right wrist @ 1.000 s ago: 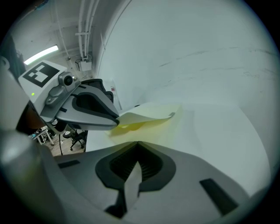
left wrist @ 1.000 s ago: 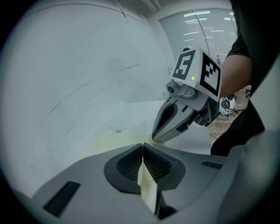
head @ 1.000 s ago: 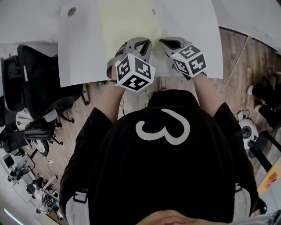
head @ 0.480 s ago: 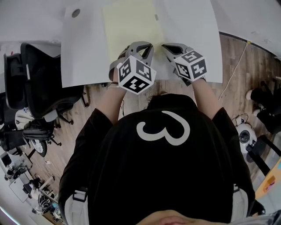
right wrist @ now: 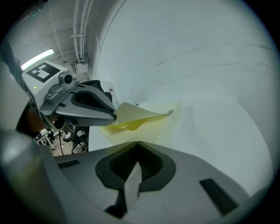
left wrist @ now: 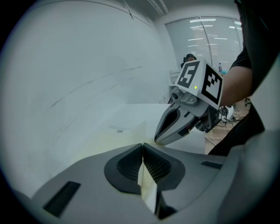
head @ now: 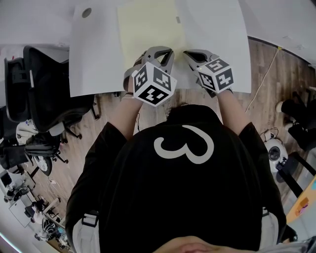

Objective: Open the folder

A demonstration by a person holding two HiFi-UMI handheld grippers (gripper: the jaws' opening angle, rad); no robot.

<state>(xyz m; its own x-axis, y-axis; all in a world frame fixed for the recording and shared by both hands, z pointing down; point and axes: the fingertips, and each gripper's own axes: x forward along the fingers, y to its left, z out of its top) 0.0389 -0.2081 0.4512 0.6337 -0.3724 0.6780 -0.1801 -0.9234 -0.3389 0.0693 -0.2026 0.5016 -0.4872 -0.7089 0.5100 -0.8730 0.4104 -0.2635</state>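
Note:
A folder lies on the white table [head: 94,59], with a pale yellow cover [head: 148,29] on the left and a white leaf [head: 212,34] on the right. Both grippers sit at its near edge, side by side. My left gripper [head: 165,51] is shut on the yellow cover's edge, and a thin pale sheet [left wrist: 146,192] runs between its pads [left wrist: 131,164]. The right gripper view shows that yellow cover [right wrist: 135,114] curled up off the table in the left gripper [right wrist: 113,117]. My right gripper [head: 190,53] is shut on the white leaf [right wrist: 131,183], pinched between its pads [right wrist: 151,164].
A black office chair [head: 44,84] stands left of the table's near edge [head: 123,91]. A round grommet [head: 86,12] sits in the tabletop at far left. Wooden floor with a cable [head: 264,74] lies to the right. The person's torso fills the lower head view.

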